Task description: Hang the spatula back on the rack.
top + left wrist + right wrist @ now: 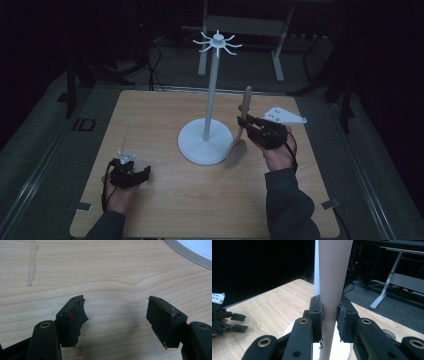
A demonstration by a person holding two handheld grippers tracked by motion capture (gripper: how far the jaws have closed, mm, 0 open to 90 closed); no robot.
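From above the near edge we look forward and down on the table [165, 200]; the left gripper view faces the tabletop closely; the right gripper view looks leftward; all share the stand [205, 141].

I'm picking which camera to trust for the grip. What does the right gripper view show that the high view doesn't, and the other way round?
Right gripper view: the right gripper with its jaws pressed flat against the wooden spoon handle.
High view: the spoon's bowl beside the white stand base, the stand's hooked top, and the person's hands.
Both: the open left gripper, the spoon, the stand's pole and the wooden table.
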